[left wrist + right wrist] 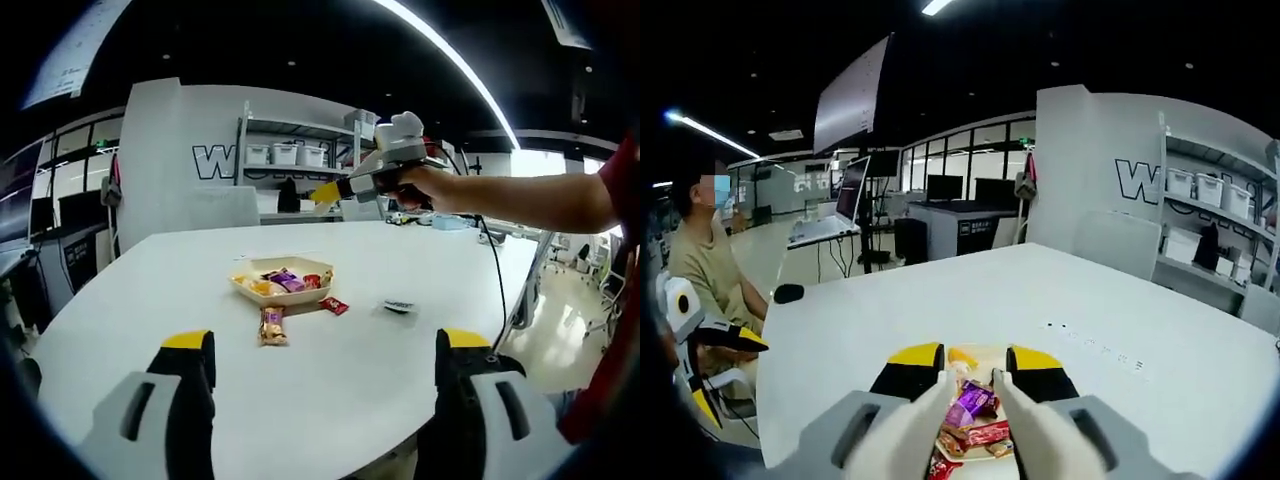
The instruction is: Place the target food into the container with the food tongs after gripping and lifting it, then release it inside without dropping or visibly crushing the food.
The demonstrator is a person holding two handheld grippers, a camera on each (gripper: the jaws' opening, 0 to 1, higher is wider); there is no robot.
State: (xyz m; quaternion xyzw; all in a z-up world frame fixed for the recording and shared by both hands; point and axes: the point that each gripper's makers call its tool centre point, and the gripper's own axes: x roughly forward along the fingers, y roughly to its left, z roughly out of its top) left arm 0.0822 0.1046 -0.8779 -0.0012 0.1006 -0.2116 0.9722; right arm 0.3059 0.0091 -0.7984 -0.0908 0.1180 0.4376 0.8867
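A beige container (283, 268) sits mid-table holding several wrapped snacks. Beside it on the table lie a brown snack packet (272, 325), a red packet (334, 306) and a dark packet (398, 306). My left gripper (325, 345) hangs open and empty over the near table edge. A hand holds my right gripper (328, 193) high above the container's far side. In the right gripper view, my right gripper (975, 357) is shut on cream food tongs (930, 415). Their arms frame a purple packet (973, 400) and a red packet (987, 434) in the container (985, 352) below.
The white table (150, 300) is broad, with its right edge near a cable (497, 290). Shelves with bins (290, 155) stand behind it. A person (705, 265) sits at the table's left end, and a small dark object (788, 293) lies near that corner.
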